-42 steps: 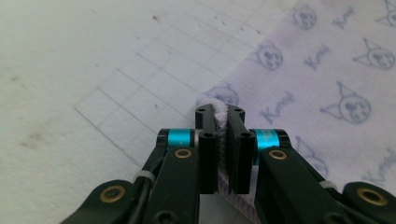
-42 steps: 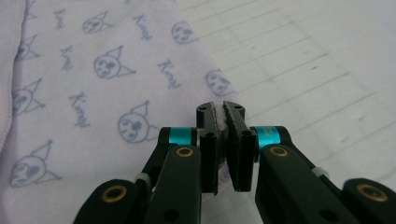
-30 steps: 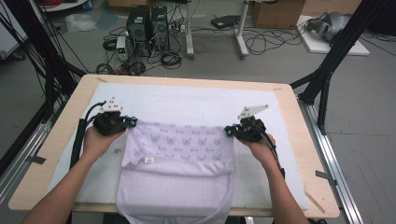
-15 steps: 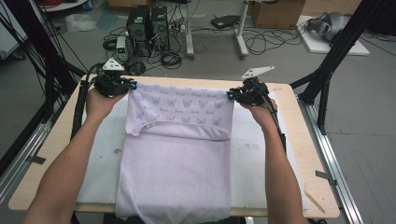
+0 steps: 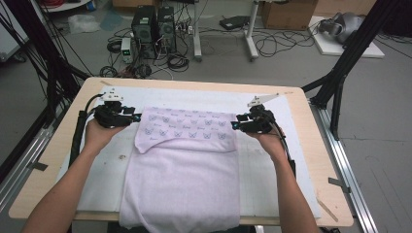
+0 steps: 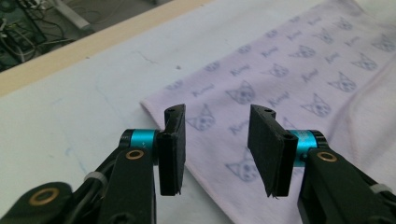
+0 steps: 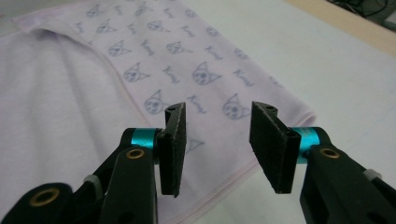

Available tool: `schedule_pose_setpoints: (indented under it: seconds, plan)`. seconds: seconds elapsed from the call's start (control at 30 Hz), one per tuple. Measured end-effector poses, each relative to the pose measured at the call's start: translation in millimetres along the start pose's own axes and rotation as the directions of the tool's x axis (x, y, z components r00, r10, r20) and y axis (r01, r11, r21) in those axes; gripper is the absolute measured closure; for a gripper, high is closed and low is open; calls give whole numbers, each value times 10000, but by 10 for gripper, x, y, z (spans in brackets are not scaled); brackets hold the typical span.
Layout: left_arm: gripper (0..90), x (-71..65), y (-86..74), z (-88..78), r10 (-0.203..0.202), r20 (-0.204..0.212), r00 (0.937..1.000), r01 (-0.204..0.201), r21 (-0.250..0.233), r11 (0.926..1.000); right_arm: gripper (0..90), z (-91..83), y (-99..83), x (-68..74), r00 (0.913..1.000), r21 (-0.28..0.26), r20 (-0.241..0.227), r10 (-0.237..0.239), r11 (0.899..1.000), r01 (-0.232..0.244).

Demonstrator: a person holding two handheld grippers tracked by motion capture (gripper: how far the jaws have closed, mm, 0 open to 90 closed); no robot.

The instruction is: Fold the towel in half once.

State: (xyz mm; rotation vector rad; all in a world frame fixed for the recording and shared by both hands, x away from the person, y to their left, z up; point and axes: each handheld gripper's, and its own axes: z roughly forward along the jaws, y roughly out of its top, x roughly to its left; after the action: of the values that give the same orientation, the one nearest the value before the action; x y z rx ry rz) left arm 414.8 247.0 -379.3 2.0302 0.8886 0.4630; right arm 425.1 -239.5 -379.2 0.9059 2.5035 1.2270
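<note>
Pale pink cat-print towel, far edge folded back

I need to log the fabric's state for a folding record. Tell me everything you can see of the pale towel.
The towel is pale lilac, soft and terry-like on its plain side. Its far edge is folded back toward the person, showing a smoother band printed with small blue cat faces and words. It lies flat on the white mat, its near end hanging over the table's front edge. Nothing grips it: both grippers' jaws stand open at the band's corners.
</note>
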Motion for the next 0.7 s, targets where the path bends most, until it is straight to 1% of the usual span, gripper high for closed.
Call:
schedule_pose_setpoints:
  seconds: [0.07,0.1,0.17,0.23,0.3,0.37,0.47,0.53,0.6,0.67,0.7]
  plan:
    - [562,-68,-52,-5,38,239,9997,-37,-33,10000,555,7,-65,48,9999,-14,-103,-41,10000,41]
    - [559,-95,-72,-7,117,387,9992,-121,99,9999,552,8,-95,78,9999,-8,-145,-54,10000,54]
    - [548,-160,-127,-25,195,526,9984,-196,3,9998,545,11,-144,133,9997,-34,-252,-35,10000,34]
    - [545,-219,-180,-42,347,703,9969,-353,80,9993,542,13,-187,184,9993,-99,-341,-126,9999,122]
    - [536,-275,-237,-61,369,861,9956,-377,75,9993,532,24,-222,233,9989,-32,-449,-119,9999,117]
    - [532,-336,-301,-83,423,998,9941,-434,94,9990,524,35,-247,289,9986,92,-491,-210,9997,214]
    - [507,-417,-391,-110,443,1312,9904,-465,141,9988,513,42,-278,359,9976,53,-620,-292,9995,296]
    - [500,-477,-444,-129,529,1479,9876,-556,142,9984,510,34,-308,398,9970,-70,-729,-269,9996,264]
    - [492,-527,-490,-144,640,1592,9852,-674,163,9976,504,26,-342,426,9968,6,-721,-331,9994,333]
    - [449,-566,-532,-138,621,1647,9844,-663,197,9976,502,23,-380,432,9970,-59,-720,-287,9996,284]
    - [427,-584,-549,-131,616,1723,9831,-666,234,9975,496,27,-397,433,9972,-3,-718,-226,9997,227]
